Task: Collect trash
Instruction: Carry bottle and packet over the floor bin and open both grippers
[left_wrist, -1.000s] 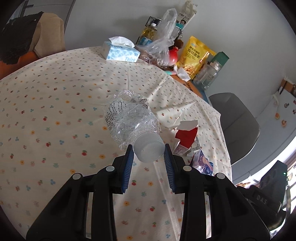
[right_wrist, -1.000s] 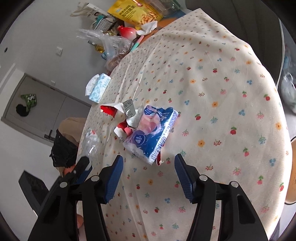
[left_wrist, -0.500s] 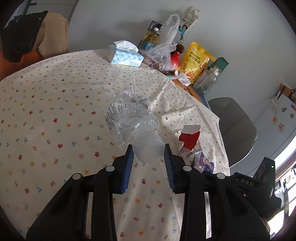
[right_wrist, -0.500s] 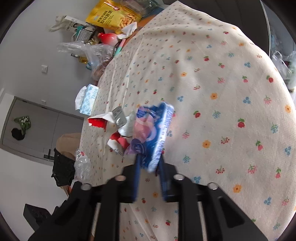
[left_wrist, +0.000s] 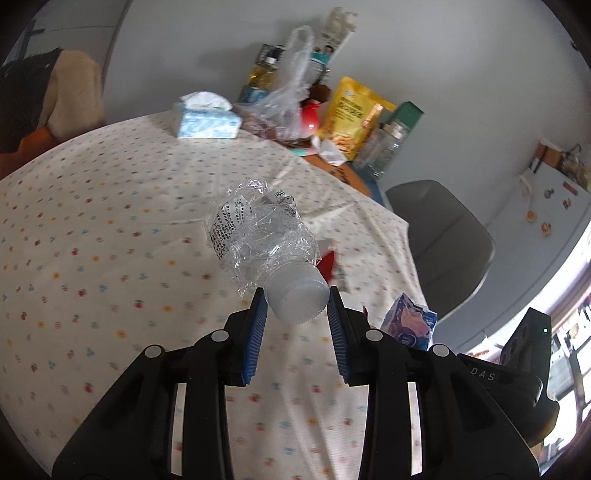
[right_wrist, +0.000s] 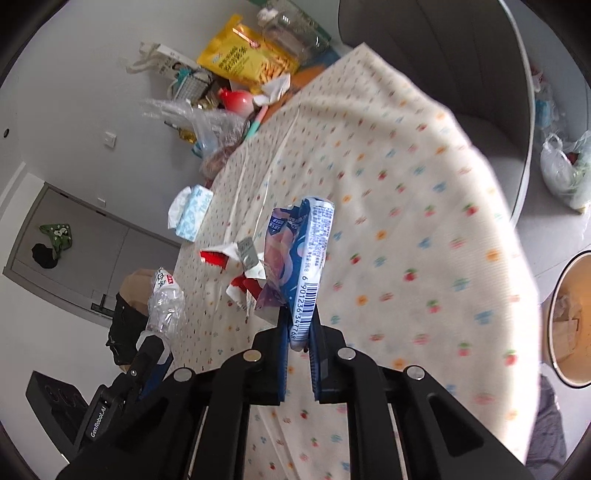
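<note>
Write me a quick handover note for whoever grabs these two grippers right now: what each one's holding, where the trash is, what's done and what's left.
Left gripper: shut on the crushed plastic bottle, gripped at its white cap, held above the table.
Right gripper: shut on the blue snack wrapper, lifted clear of the tablecloth.
Still on the table: torn red-and-white packaging scraps.
Bin: on the floor past the table edge, right side of the right wrist view.
Done: two pieces picked up. Left: drop both in the bin, then collect the scraps.

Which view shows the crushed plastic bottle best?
The left wrist view: the crushed bottle fills the centre, its cap clamped in the left gripper. The right wrist view shows it only small at the left edge.
</note>
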